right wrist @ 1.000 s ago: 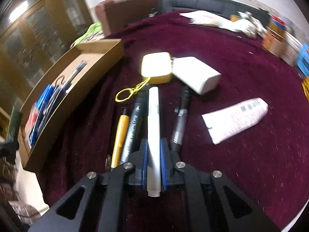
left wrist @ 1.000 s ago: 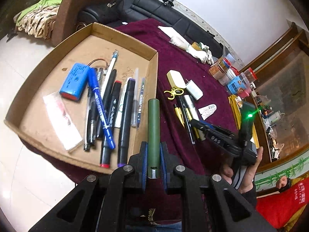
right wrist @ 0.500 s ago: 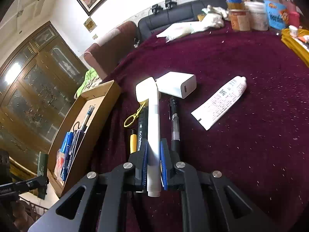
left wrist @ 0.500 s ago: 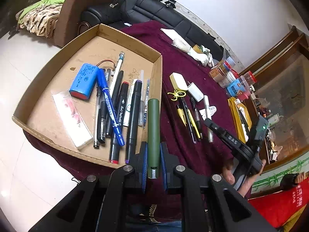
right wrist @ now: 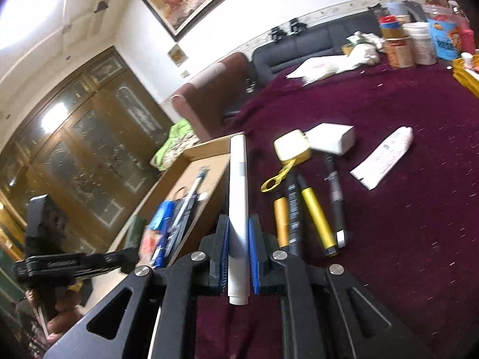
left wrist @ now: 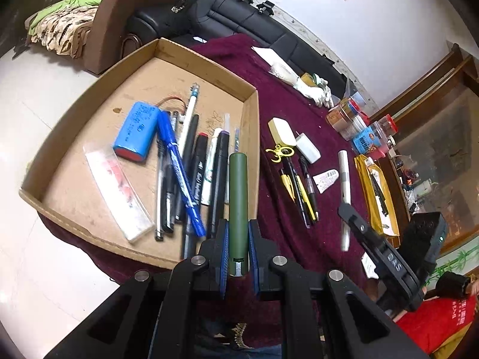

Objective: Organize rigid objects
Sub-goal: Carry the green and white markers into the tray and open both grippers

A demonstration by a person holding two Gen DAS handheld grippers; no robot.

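My left gripper [left wrist: 237, 240] is shut on a dark green marker [left wrist: 237, 203], held above the near right corner of the cardboard box [left wrist: 74, 101]. The box holds several pens [left wrist: 176, 173], a blue battery pack [left wrist: 136, 134] and a clear packet [left wrist: 118, 191]. My right gripper [right wrist: 238, 246] is shut on a white pen [right wrist: 238, 197], lifted above the maroon cloth beside the box [right wrist: 206, 149]. This white pen also shows in the left wrist view [left wrist: 344, 185]. Yellow and black pens [right wrist: 311, 212] lie on the cloth.
On the maroon cloth [right wrist: 404, 239] lie a yellow case [right wrist: 292, 148], a white charger block [right wrist: 332, 137] and a white tube [right wrist: 386, 155]. Jars and tins [right wrist: 410, 42] stand at the far edge. A yellow folder [left wrist: 374, 194] lies right. A sofa [left wrist: 239, 12] sits behind.
My right gripper has lifted the white pen off the cloth and swung it left toward the box. My left gripper, still holding the green marker, has shifted slightly over the box.
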